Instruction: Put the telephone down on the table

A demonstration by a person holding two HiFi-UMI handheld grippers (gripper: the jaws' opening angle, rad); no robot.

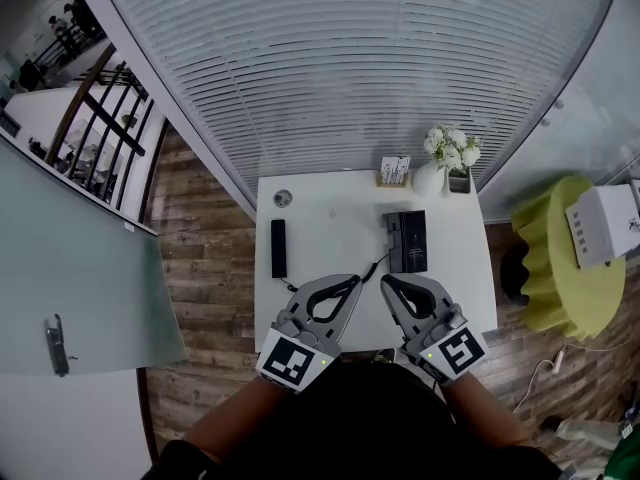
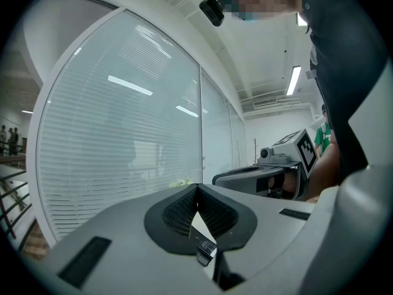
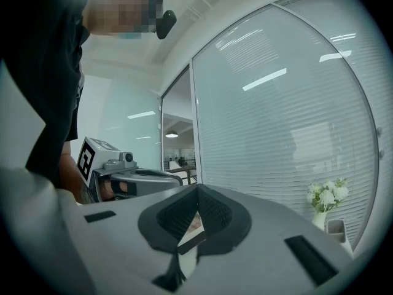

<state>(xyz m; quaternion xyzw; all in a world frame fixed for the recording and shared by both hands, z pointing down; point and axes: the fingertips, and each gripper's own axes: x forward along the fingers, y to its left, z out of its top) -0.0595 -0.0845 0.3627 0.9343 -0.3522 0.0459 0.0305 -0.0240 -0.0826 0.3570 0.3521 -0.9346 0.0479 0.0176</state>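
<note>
Your left claw [image 1: 354, 284] and right claw [image 1: 386, 282]: jaws pressed together, both empty, side by side over the bench's [image 1: 330, 208] near edge. Telephone handset [image 1: 278, 248]: flat near the left edge, long axis pointing away from you. Black base [image 1: 407, 240]: well apart, right side.

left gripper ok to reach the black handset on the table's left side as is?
Probably yes: the handset lies ahead and left of the left gripper, with bare table between. Its jaws are shut, so open them first.
</note>
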